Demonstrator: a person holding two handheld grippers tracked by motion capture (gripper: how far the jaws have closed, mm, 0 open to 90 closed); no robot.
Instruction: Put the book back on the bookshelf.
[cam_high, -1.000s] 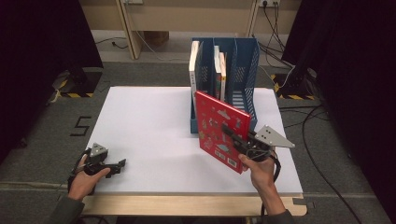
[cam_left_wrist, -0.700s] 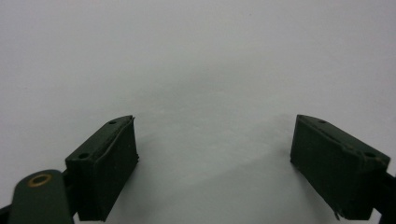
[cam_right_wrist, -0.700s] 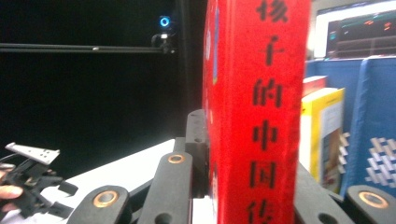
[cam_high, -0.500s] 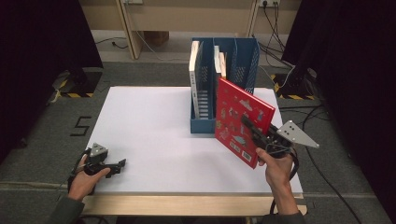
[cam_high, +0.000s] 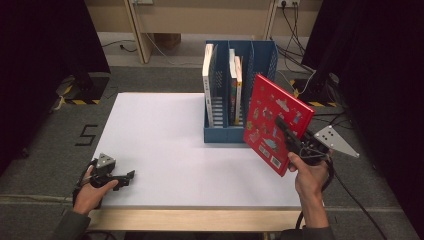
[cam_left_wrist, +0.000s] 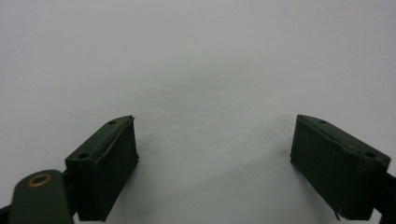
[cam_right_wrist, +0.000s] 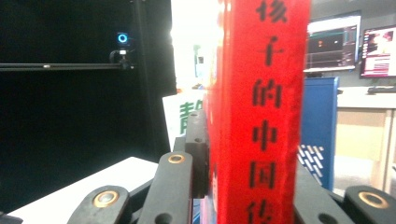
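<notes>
The left claw (cam_high: 131, 174) is rested on the near left corner of the white table (cam_high: 160, 130), unchanged over the last second; its jaws are held apart and nothing is held between them. The left hand (cam_high: 92, 187) is kept low and level. The blue file rack (cam_high: 220, 134) is stood at the far side of the table, with books already upright in its left slots. The red book (cam_high: 272, 117) has been lifted and carried rightward, clear of the table, beside the rack's right end. Insertion into a free slot is judged to come next. The right claw (cam_high: 281, 125) is clamped on the book's lower edge; the right hand (cam_high: 307, 172) is raised, with the book tilted.
</notes>
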